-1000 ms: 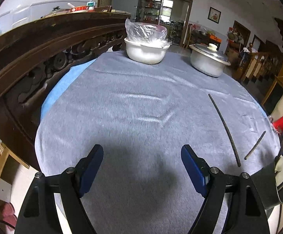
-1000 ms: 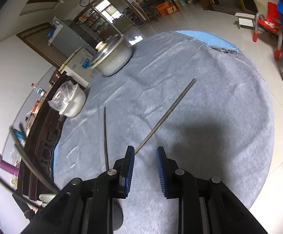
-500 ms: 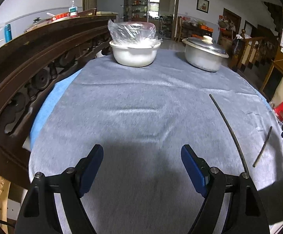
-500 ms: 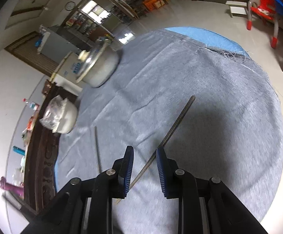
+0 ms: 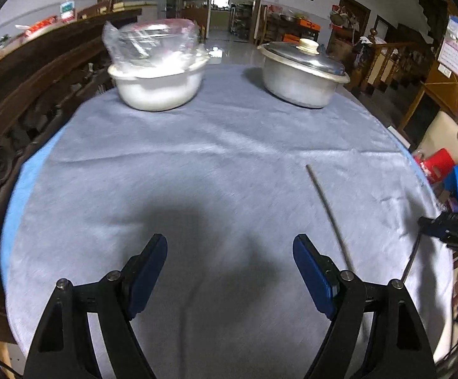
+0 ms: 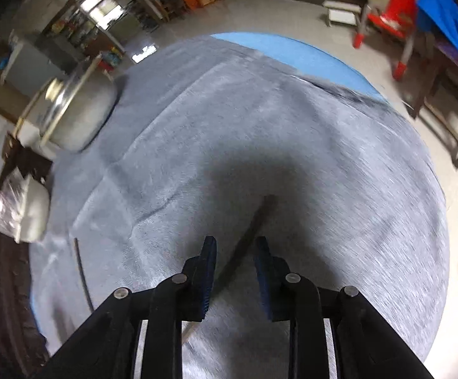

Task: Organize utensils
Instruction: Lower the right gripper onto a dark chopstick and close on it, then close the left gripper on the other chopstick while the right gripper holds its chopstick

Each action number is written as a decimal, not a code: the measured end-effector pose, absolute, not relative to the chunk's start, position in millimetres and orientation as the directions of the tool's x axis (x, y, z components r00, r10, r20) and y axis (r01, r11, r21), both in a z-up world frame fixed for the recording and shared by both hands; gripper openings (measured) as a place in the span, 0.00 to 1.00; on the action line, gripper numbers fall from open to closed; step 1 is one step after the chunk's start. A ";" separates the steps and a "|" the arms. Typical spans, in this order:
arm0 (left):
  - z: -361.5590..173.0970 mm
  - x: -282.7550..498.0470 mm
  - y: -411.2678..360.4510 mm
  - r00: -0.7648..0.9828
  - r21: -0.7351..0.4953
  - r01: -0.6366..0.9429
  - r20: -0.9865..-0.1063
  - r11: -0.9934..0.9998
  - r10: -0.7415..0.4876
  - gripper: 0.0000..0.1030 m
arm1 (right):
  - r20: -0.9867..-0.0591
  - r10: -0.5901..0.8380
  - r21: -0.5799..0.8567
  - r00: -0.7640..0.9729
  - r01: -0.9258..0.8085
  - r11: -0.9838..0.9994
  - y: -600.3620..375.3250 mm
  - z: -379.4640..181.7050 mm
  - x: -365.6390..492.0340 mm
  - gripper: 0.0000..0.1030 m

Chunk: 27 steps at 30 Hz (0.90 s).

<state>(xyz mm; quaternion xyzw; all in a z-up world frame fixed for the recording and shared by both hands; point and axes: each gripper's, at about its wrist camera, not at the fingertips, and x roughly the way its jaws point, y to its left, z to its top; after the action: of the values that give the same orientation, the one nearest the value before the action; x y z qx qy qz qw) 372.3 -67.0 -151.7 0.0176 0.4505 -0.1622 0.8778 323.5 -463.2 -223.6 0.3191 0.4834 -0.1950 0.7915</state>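
Note:
Two dark chopsticks lie on the grey cloth of the round table point(image 5: 229, 145). My left gripper point(image 5: 230, 254) is open and empty above the near part of the table; one chopstick point(image 5: 330, 214) lies just right of its right finger. My right gripper point(image 6: 235, 246) is low over the second chopstick point(image 6: 260, 218), which runs between its fingers point(image 6: 208, 252); they stand slightly apart and do not grip it. The first chopstick point(image 6: 80, 268) shows at the left in the right wrist view. The right gripper point(image 5: 443, 225) shows at the right edge in the left wrist view, over the second chopstick point(image 5: 410, 262).
A white bowl covered with plastic film point(image 5: 156, 75) and a lidded metal pot point(image 5: 301, 75) stand at the far side of the table. A dark carved wooden bench back point(image 5: 23, 101) runs along the left. Red stools point(image 6: 386, 22) stand on the floor beyond.
My right gripper has come down over the second chopstick, which now lies between its fingers. My left gripper has swung right and nearer the first chopstick; the utensil holder has left its view.

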 end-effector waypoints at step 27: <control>-202.2 466.9 -232.4 0.238 0.007 0.418 -0.966 0.908 -0.101 0.61 | -0.883 0.056 0.223 0.465 0.312 0.923 -427.2 -223.7 361.9 0.09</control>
<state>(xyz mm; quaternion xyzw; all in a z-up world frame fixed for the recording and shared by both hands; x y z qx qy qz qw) 466.9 -232.4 -202.2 0.1332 0.5942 -0.1674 0.7753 361.9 -427.2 -223.7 0.1801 0.5113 -0.0764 0.8368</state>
